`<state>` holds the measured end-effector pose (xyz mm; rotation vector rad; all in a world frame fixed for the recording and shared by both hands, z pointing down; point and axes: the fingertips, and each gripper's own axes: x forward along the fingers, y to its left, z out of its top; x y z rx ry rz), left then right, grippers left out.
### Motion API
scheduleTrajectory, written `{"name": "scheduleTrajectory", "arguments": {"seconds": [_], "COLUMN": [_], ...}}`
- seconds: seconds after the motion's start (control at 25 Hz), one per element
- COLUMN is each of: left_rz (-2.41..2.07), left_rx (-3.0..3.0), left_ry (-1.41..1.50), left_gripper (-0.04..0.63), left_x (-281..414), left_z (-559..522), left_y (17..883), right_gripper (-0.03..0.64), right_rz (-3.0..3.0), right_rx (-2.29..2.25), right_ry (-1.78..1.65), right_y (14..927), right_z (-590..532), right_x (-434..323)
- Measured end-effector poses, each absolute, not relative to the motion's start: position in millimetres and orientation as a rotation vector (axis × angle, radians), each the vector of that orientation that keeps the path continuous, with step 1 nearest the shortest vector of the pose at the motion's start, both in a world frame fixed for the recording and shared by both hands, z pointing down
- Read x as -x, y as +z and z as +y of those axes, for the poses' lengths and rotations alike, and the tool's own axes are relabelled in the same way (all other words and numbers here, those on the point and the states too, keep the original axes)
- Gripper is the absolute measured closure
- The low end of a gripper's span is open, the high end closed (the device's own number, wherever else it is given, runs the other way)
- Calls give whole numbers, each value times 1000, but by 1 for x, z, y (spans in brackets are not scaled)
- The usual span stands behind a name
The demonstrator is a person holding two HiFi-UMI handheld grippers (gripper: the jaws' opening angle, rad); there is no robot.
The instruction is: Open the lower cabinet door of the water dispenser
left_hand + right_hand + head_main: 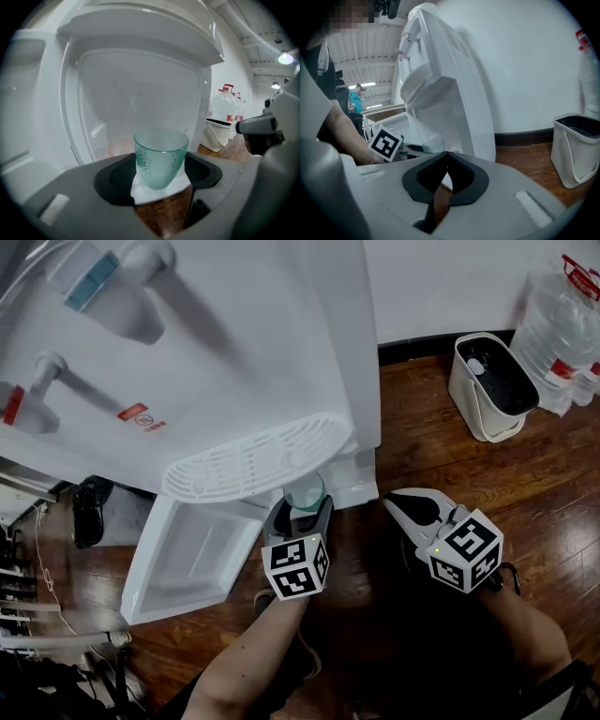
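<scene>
The white water dispenser (234, 362) stands ahead with its lower cabinet door (183, 559) swung open to the left. My left gripper (302, 507) is at the cabinet's mouth, shut on a green dimpled glass cup (305, 491). In the left gripper view the upright cup (161, 158) sits between the dark pads (117, 178), facing the white cabinet interior (136, 98). My right gripper (392, 502) hovers to the right of the dispenser's base; its jaws (447, 154) meet at the tips with nothing between them.
A drip tray (258, 457) juts out above the cabinet. A white bin (489, 385) and large water bottles (562, 324) stand by the wall at the right. Wooden floor (441, 456) lies around the base. Cables and dark gear (89, 507) sit at the left.
</scene>
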<state>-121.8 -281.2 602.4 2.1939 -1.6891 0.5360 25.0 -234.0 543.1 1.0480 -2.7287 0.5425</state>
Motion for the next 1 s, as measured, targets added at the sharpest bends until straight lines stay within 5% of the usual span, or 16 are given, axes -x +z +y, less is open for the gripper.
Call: {"name": "scheduleTrajectory", "arguments": {"seconds": [0.6,1.0], "left_rz": [-1268,-1259], "left_rx": [-2618,-2700], "left_ry": [716,510], "left_gripper": [164,164], "left_x": [111,139], "left_z": [-189,-175], "left_y": [506,414], "right_gripper": [615,614], "right_rz": [-2791,-2812], "right_rx": [-896,-797], "right_ry": [466,405], "right_y": [488,426], "right_z": [-197,-178], "right_x": [4,13]}}
